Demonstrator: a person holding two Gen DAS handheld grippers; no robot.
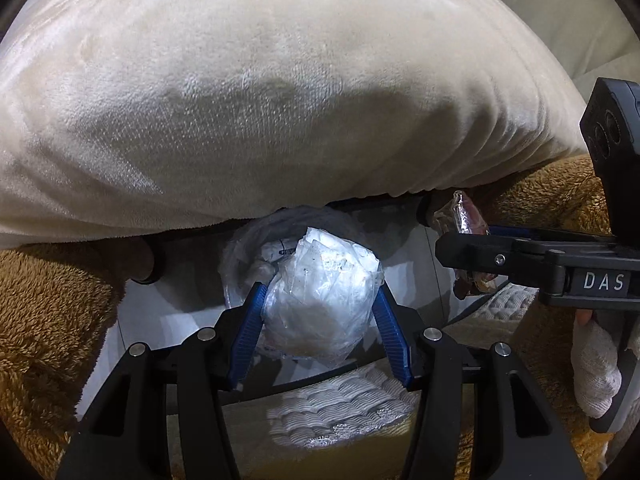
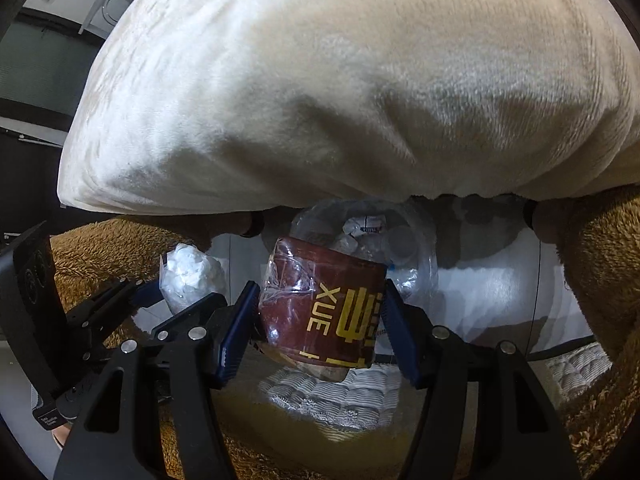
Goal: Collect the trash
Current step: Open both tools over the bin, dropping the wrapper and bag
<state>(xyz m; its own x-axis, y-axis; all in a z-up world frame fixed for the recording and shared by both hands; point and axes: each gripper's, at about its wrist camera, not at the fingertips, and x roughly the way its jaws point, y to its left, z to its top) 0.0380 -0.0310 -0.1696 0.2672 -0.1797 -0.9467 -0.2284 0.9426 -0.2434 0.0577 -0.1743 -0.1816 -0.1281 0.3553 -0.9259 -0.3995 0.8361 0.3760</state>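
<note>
Cream plush cushion (image 1: 280, 92) fills the upper view, soft nap, shadowed along its lower edge. Brown shaggy fleece (image 1: 44, 312) on both sides below it. Pale glossy floor (image 2: 500, 292) beneath, catching bright reflections. White quilted, ribbed fabric (image 1: 344, 408) at bottom centre. Far left in the right wrist view: dim room, grey-green wall panel (image 2: 36, 64).

Black gripper (image 1: 320, 316) frames, blue ribbed pads (image 1: 248, 328), silver screws, "DAS" label.
</note>
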